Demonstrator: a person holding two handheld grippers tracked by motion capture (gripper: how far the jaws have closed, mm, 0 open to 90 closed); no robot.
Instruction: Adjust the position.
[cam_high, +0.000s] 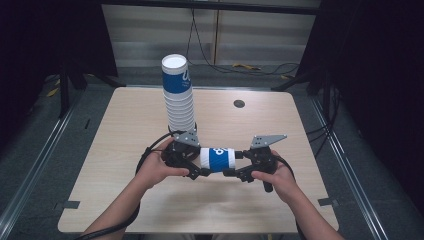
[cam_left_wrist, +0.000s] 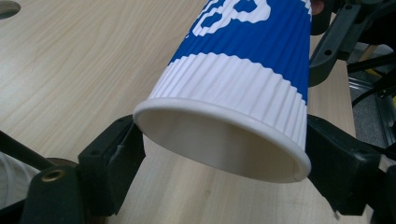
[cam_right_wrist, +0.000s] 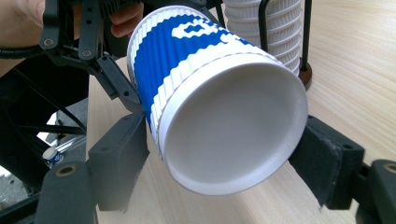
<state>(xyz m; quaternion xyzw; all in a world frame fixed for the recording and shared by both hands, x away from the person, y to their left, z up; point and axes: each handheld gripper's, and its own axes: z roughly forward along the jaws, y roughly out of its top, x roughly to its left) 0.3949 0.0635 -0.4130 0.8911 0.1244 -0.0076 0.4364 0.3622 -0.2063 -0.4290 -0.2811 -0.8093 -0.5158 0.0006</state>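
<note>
A blue-and-white ribbed paper cup (cam_high: 217, 159) lies sideways in the air just above the table, between both grippers. My left gripper (cam_high: 199, 161) is shut on its open-mouth end; in the left gripper view the cup (cam_left_wrist: 243, 70) has its rim wedged between the two black pads of the left gripper (cam_left_wrist: 224, 154). My right gripper (cam_high: 235, 163) is at the base end. In the right gripper view the cup (cam_right_wrist: 187, 60) shows its white bottom, and the pads of the right gripper (cam_right_wrist: 224, 149) stand close on either side of it without clearly pressing.
A tall stack of the same cups (cam_high: 177, 95) stands upside down in a black wire holder (cam_right_wrist: 306, 42) right behind my left hand. The wooden table (cam_high: 125, 150) has a round cable hole (cam_high: 239, 103) at the back. Dark floor and cables surround it.
</note>
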